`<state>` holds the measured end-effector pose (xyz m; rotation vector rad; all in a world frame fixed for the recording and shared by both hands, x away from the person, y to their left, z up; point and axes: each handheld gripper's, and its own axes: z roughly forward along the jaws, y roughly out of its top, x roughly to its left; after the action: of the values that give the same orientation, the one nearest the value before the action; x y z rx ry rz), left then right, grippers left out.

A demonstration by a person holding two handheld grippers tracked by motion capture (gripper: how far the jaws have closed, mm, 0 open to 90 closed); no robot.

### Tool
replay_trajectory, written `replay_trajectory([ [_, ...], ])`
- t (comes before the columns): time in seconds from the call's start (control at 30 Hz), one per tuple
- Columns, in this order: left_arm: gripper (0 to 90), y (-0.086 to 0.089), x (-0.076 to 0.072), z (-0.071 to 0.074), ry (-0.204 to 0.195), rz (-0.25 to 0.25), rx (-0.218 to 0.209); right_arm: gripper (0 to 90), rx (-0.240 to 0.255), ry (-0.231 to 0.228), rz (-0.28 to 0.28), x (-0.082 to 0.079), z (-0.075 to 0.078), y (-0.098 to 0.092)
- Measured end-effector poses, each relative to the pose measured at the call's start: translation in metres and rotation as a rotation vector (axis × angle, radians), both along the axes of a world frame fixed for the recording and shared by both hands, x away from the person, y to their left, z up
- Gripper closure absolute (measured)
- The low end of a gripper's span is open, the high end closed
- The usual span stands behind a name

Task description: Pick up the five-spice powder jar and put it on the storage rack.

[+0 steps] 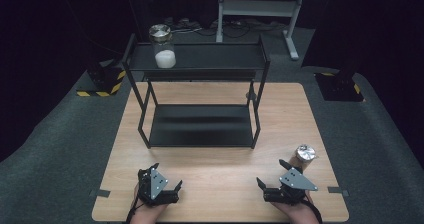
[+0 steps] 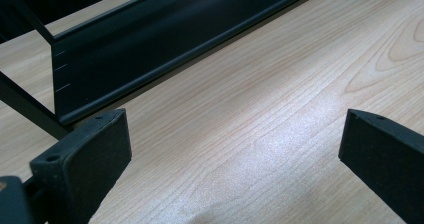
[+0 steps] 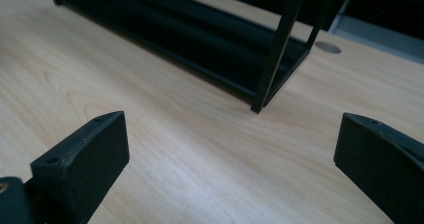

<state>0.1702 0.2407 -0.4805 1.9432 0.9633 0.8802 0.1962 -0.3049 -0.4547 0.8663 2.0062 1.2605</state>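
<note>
A glass jar (image 1: 163,46) with a metal lid and white contents stands upright at the left end of the top shelf of a black two-tier rack (image 1: 200,74). A second lidded jar (image 1: 304,156) stands on the wooden table (image 1: 215,169) at the front right, just beyond my right gripper (image 1: 271,172). That gripper is open and holds nothing. My left gripper (image 1: 167,175) rests near the front left edge, also open and empty. In the left gripper view, the left gripper (image 2: 235,149) faces the rack's lower shelf (image 2: 150,49). In the right gripper view, the right gripper (image 3: 230,149) faces a rack leg (image 3: 272,59).
The rack stands across the middle and far part of the table, its lower shelf (image 1: 200,126) bare. Bare wood lies between the rack and both grippers. Dark carpet surrounds the table, and a grey metal stand (image 1: 260,9) is behind it.
</note>
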Motion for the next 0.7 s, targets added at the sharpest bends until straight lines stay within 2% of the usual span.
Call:
replay_trajectory([
  [0.23,0.6,-0.004,-0.002,-0.001,-0.016,-0.014,0.038,0.1,0.062,-0.05,-0.028,-0.005,0.007,-0.01],
  [0.37,0.6,-0.006,-0.003,-0.001,-0.019,-0.022,0.051,0.0,0.074,-0.079,-0.046,-0.007,0.008,-0.018],
  [0.43,0.6,-0.005,-0.003,-0.001,-0.018,-0.023,0.049,0.0,0.077,-0.1,-0.064,-0.008,0.008,-0.023],
  [0.7,0.6,-0.004,-0.002,-0.001,-0.016,-0.024,0.041,0.0,0.111,-0.115,-0.139,-0.01,0.008,-0.04],
])
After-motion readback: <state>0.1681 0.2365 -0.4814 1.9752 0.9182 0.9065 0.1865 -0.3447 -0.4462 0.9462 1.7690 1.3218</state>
